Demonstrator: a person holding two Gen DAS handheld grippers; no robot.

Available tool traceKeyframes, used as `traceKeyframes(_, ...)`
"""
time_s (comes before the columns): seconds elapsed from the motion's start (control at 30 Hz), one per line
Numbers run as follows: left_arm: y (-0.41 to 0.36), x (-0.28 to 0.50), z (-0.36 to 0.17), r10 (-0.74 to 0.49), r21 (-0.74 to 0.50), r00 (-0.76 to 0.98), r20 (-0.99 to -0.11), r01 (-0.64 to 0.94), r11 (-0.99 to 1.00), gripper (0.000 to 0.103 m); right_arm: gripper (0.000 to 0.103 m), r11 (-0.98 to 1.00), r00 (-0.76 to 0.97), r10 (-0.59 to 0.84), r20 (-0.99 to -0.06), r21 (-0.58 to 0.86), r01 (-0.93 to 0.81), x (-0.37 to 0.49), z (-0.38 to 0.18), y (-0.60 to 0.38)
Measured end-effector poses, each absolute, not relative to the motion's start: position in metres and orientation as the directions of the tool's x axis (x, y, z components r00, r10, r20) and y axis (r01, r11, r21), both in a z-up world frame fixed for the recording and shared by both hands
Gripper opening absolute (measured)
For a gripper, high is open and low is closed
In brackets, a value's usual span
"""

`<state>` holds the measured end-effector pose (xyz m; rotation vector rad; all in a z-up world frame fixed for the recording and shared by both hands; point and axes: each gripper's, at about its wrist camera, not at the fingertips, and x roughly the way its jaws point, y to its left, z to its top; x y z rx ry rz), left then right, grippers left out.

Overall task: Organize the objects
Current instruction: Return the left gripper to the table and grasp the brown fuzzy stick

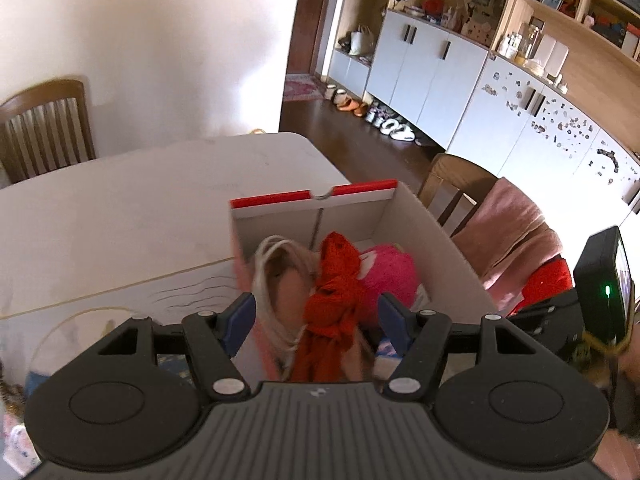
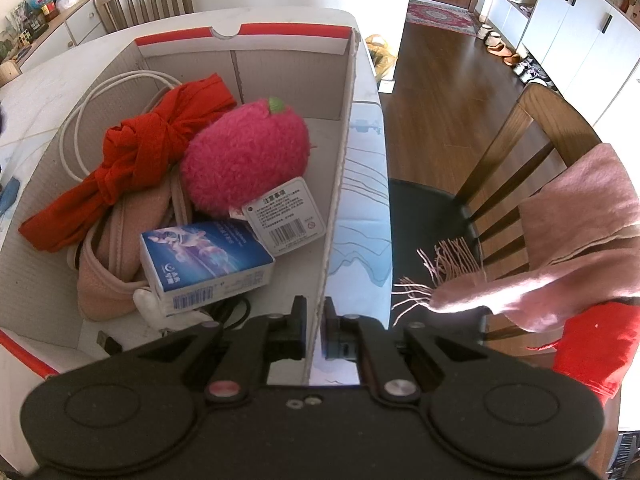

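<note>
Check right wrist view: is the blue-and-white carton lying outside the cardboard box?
No, the blue-and-white carton lies inside the cardboard box, beside the pink plush toy.

Pink scarf (image 2: 580,240) draped over wooden chair (image 2: 532,128).

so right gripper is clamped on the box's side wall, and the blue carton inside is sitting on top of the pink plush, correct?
Not quite. The right gripper is clamped on the box side wall, but the blue carton is not on top of the pink plush. It lies in front of it, toward the camera, resting on the pink pouch. The right wrist view shows this.
</note>
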<state>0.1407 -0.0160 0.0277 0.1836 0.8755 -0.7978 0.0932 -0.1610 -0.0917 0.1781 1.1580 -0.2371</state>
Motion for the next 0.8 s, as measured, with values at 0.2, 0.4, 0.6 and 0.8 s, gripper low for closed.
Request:
traceKeyframes(0.2,0.038,0.151,0.026,-0.500,-0.150,0.435,-0.749,0.623,0.768,0.078,0.008,0.961,0.372,-0.104,-0.922,0.004,0.278,0.094,-0.090,-0.157)
traceKeyframes(0.4,0.094,0.168,0.012,-0.404,-0.127,0.477,-0.780,0.512,0.850,0.083,0.008,0.959,0.363,-0.117,-0.924,-0.010,0.284,0.096,-0.090,-0.155)
traceKeyframes(0.6,0.143,0.195,-0.006,-0.306,-0.105,0.497,-0.812,0.391,0.914,0.085,0.009,0.956,0.353,-0.130,-0.927,-0.023,0.292,0.098,-0.089,-0.152)
traceKeyframes(0.8,0.185,0.222,-0.026,-0.199,-0.040,0.525,-0.828,0.298,0.954,0.098,0.009,0.953,0.344,-0.139,-0.929,-0.031,0.302,0.099,-0.089,-0.150)
